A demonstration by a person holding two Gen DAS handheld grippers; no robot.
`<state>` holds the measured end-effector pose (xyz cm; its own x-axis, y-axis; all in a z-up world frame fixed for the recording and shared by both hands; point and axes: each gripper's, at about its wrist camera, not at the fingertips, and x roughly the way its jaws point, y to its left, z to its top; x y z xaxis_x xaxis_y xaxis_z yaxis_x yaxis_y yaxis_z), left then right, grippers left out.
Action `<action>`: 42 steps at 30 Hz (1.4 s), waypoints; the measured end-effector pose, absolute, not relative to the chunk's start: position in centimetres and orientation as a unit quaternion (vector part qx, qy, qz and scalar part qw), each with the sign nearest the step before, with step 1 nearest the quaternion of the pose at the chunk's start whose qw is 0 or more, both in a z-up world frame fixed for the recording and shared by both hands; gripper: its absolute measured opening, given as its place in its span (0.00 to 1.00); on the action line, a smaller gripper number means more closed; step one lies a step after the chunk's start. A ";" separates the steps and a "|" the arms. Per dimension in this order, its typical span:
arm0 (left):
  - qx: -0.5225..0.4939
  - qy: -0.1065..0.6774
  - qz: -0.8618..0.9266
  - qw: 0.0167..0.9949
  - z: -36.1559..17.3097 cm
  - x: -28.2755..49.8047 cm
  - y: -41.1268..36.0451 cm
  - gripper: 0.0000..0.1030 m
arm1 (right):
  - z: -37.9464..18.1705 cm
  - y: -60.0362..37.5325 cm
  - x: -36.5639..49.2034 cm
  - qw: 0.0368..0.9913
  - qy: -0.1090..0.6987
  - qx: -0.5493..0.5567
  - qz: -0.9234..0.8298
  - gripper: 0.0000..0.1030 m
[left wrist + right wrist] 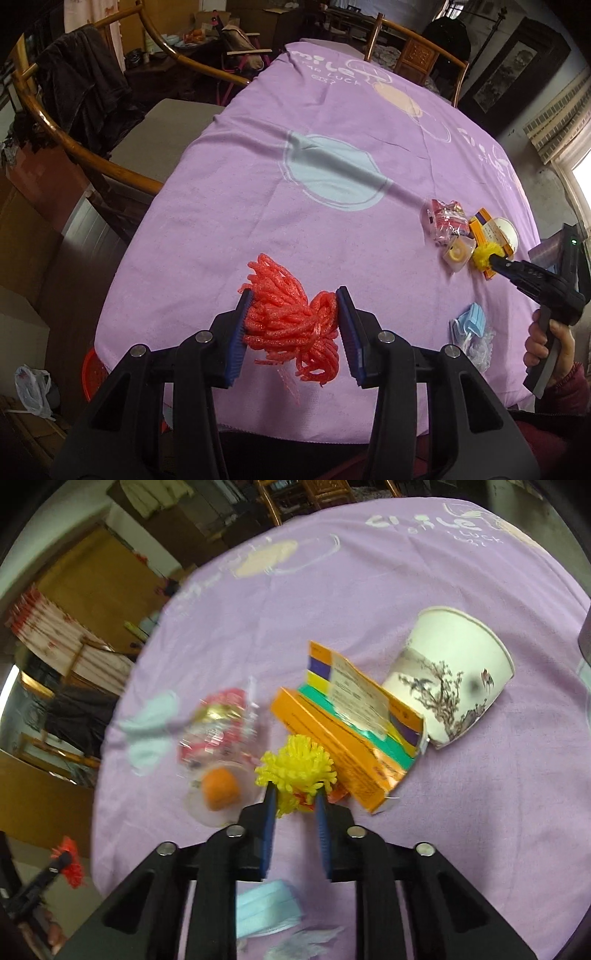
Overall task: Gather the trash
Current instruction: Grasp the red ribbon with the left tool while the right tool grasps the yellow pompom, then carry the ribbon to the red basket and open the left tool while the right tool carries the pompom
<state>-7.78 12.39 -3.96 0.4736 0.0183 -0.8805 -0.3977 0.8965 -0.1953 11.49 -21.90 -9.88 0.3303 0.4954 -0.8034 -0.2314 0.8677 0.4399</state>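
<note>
Purple tablecloth [295, 122], orange box [332, 746] lying diagonally, paper cup [454, 672] tipped sideways

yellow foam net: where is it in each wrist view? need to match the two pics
Left wrist: yellow foam net far right, mid-height, at the tip of the right tongs, against the orange box.
Right wrist: yellow foam net centre, pinched between the right tongs.
Shared landmark: blue face mask on the purple cloth.

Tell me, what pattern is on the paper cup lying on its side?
White, with an ink-style painting of dark branches and a small bird: the paper cup shows best in the right wrist view.
</note>
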 end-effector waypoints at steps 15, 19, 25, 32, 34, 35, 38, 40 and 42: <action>-0.203 0.454 0.103 0.861 -2.5 -9.8 16.9 0.43 | 0.9 -17.8 4.7 0.846 0.437 0.104 0.288 0.18; -0.223 0.452 0.139 0.852 -3.1 -13.9 20.0 0.43 | 1.1 -14.1 3.4 0.832 0.445 0.088 0.319 0.18; -0.259 0.461 0.214 0.822 -5.3 -21.6 24.9 0.44 | 2.0 -8.1 0.9 0.814 0.445 0.055 0.368 0.18; -0.300 0.456 0.284 0.788 -7.1 -28.6 28.3 0.68 | 2.7 -2.9 -1.7 0.791 0.454 0.020 0.409 0.18; -0.310 0.448 0.298 0.784 -7.0 -30.2 28.7 0.73 | 2.8 -1.3 -2.6 0.782 0.458 0.007 0.422 0.18; -0.314 0.445 0.300 0.783 -7.0 -30.8 28.8 0.74 | 2.8 -0.4 -3.1 0.778 0.460 0.001 0.429 0.18; -0.326 0.441 0.313 0.775 -7.0 -32.7 29.1 0.75 | 2.7 1.7 -4.5 0.762 0.466 -0.016 0.449 0.18; -0.334 0.441 0.323 0.768 -7.2 -33.8 29.4 0.76 | 2.5 3.0 -5.4 0.752 0.470 -0.029 0.462 0.18; -0.342 0.439 0.333 0.761 -7.2 -34.8 29.7 0.76 | 2.3 4.5 -6.4 0.737 0.474 -0.046 0.479 0.18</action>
